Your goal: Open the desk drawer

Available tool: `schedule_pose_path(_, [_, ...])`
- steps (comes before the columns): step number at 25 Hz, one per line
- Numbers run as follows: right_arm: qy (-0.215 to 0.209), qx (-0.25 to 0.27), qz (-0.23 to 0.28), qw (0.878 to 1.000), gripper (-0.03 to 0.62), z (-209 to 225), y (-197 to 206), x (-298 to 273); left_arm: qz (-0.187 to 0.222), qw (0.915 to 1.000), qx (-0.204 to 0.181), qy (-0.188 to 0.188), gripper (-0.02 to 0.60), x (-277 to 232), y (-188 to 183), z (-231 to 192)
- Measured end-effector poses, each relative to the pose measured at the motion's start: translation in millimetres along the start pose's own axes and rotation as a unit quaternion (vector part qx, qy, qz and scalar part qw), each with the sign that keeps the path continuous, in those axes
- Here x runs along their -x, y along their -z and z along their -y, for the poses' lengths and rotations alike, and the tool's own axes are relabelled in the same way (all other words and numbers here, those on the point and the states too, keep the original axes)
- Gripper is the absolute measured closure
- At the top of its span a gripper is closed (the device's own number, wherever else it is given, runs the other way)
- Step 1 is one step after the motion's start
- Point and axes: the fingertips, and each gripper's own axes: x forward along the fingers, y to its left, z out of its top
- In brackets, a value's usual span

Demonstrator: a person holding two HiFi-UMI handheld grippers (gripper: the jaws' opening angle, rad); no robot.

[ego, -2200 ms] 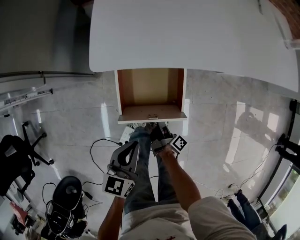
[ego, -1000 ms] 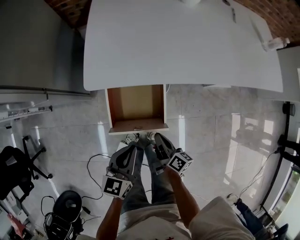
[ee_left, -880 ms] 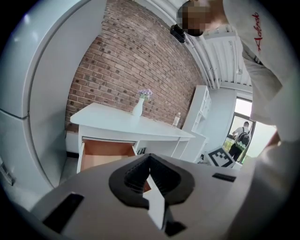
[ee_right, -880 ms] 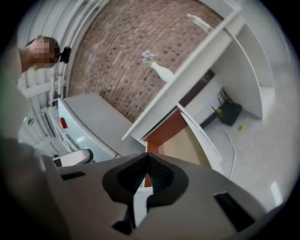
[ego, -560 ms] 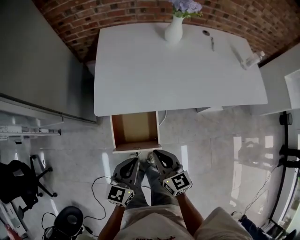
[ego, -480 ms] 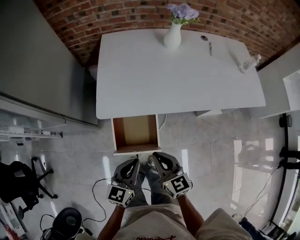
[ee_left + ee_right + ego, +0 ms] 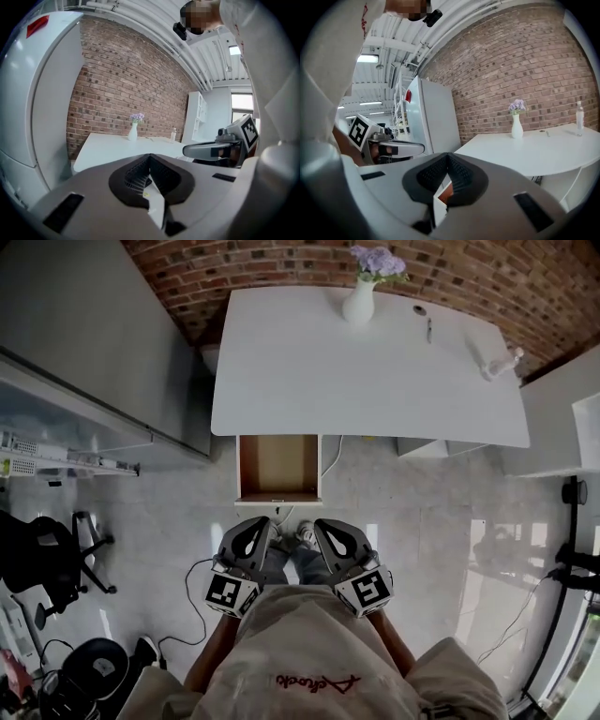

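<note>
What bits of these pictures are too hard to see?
Head view: the desk covers the back end of the drawer.
Head view: the thin dark thing on the desk is too small to name.
Left gripper view: the left tool's own body hides the drawer.

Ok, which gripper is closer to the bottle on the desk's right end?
Right. The right gripper is held in front of the desk, just right of the open drawer, the bottle far off to its right. The left gripper sits further left, straight before the drawer.
</note>
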Motion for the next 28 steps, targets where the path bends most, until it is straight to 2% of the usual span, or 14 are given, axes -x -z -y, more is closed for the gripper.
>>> schedule_pose_path(11, [-0.016,0.003,-0.020,1.000,0.577,7.8,2.6,10.7,0.004,0.9993,0.016,-0.035,0.569,0.1,1.7,8.4])
schedule_pose_path(21, [-0.017,0.001,-0.010,1.000,0.577,-8.4,-8.7,8.0,0.019,0.9992,0.000,-0.035,0.569,-0.7,-22.5,4.4])
schedule_pose_path(28, [-0.009,-0.004,-0.016,1.000,0.577,-24.3,-5.0,3.1,0.009,0.9995,0.008,-0.028,0.569,20.7,-11.8,3.5])
